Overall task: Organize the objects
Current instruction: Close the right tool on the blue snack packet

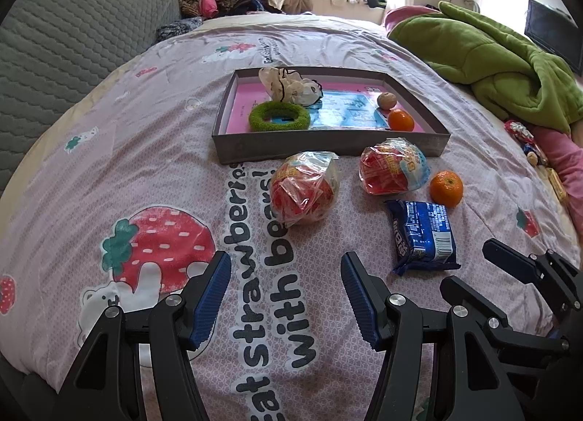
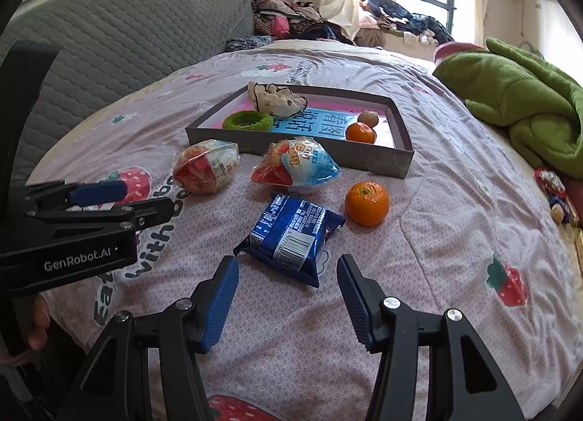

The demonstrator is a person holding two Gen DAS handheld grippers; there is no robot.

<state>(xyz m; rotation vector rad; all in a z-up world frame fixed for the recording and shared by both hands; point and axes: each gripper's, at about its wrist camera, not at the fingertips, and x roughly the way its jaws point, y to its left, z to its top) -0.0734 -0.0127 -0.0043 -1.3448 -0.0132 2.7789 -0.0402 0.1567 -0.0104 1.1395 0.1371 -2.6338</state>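
Observation:
A shallow grey box (image 1: 328, 145) (image 2: 379, 162) lies on the bed and holds a green ring (image 1: 280, 115) (image 2: 247, 120), a cream cloth pouch (image 1: 289, 85), an orange (image 1: 400, 120) and a brown nut (image 1: 386, 100). In front of it lie two clear snack bags (image 1: 308, 187) (image 1: 395, 166), a loose orange (image 1: 446, 188) (image 2: 366, 203) and a blue biscuit pack (image 1: 422, 235) (image 2: 291, 237). My left gripper (image 1: 286, 297) is open, short of the left bag. My right gripper (image 2: 288, 297) is open just before the blue pack.
A green quilt (image 1: 503, 56) (image 2: 528, 100) is heaped at the right. A grey quilted headboard (image 1: 73, 42) stands at the left. Clothes pile up by the window at the back. Small wrapped items (image 1: 524, 136) lie at the bed's right edge.

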